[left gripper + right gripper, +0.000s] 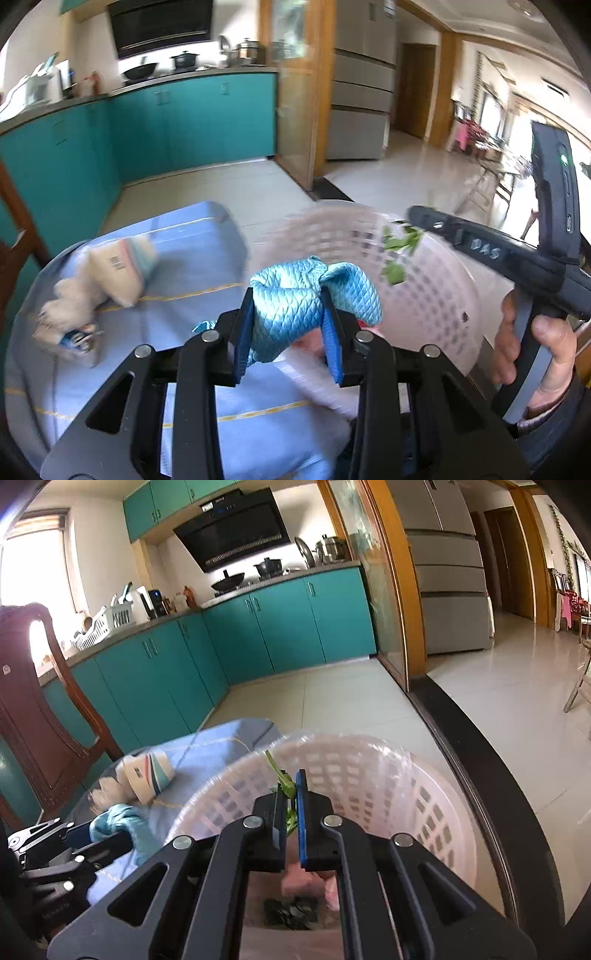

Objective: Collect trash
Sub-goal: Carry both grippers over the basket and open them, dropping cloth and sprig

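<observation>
I see the bench [207,258] under a pale blue cloth with thin yellow lines, and at its right edge the white plastic basket [369,771], lined with a clear bag. Pink scraps and something dark lie at the basket's bottom. On the bench to the left sits a crumpled paper pack [125,269] with a barcode, beside some pale wadded trash [70,306]; both are blurred.

My left gripper [288,325] has its fingers clamped on a bunched blue rag [295,295], held just beside the basket's near rim. My right gripper [291,808] has its fingers nearly closed, pinching green vegetable leaves [286,786] over the basket's mouth. In the left view those leaves [399,247] hang against the basket's inner wall.
</observation>
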Tool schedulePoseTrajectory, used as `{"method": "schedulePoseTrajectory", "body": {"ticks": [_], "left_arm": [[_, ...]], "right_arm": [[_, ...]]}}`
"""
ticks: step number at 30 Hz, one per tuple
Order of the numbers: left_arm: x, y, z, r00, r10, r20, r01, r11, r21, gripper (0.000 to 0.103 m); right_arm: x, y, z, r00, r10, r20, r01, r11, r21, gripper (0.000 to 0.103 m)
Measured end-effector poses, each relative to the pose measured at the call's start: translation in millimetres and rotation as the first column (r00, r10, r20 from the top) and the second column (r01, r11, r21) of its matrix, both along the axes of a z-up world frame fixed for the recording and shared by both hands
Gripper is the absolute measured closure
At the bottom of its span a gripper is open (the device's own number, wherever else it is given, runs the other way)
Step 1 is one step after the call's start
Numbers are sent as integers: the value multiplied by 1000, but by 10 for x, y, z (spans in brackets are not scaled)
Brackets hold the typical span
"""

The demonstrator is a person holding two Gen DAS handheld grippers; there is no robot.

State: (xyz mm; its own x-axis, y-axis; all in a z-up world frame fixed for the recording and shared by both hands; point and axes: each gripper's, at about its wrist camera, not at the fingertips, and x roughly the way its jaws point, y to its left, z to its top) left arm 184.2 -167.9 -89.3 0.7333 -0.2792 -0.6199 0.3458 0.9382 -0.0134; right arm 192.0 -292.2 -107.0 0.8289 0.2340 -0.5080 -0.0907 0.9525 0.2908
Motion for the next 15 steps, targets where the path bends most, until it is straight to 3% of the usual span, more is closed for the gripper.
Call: {"method": "schedulePoseTrajectory", "body": {"ticks": [4, 10, 13, 15], "left_arm": [[80, -287, -101, 999, -39, -27, 39, 999, 5, 69], [174, -400, -220, 996, -56, -69, 56, 998, 5, 68], [210, -413, -239, 995, -59, -84, 60, 998, 6, 59], [206, -351, -232, 996, -48, -78, 48, 999, 4, 46]], "right_arm": [[37, -97, -108, 998, -26, -56, 25, 1000, -17, 97], [10, -144, -124, 998, -22, -66, 20, 999, -26, 97], [37, -133, -141, 996, -26, -80, 24, 999, -25, 97], [76, -149, -168, 994, -38, -101, 37, 999, -12, 94]]}}
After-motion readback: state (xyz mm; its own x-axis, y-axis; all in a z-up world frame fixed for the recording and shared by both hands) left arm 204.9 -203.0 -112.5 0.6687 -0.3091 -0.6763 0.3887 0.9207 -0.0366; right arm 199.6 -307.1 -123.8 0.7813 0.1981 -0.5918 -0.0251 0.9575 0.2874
